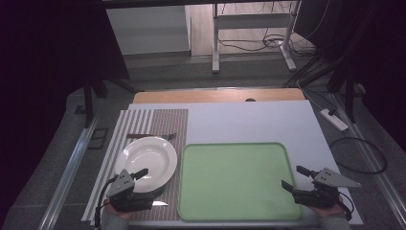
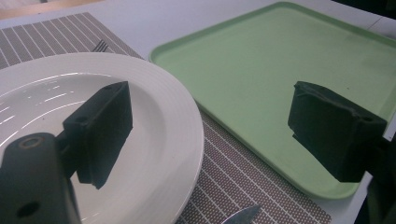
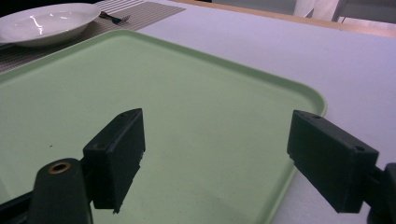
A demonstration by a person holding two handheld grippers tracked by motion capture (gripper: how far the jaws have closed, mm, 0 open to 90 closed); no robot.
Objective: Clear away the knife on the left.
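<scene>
Both grippers held wide apart and empty; approach step on the plate, nothing grasped yet.

The round white ceramic plate (image 1: 146, 160) is seen on the striped woven placemat (image 1: 165, 125) at the table's left edge, with a metal fork (image 1: 152, 136) laid just beyond it and a knife tip (image 2: 243, 215) at the near edge. The left gripper (image 1: 136, 175) hangs over the plate's near rim, jaws spread, nothing between them. The right gripper (image 1: 296, 178) is held over the near right corner of the empty green plastic tray (image 1: 234, 179), jaws also apart. Judged next: the left jaws must be lowered astride the plate rim and closed, likely for a transfer onto the tray.
</scene>
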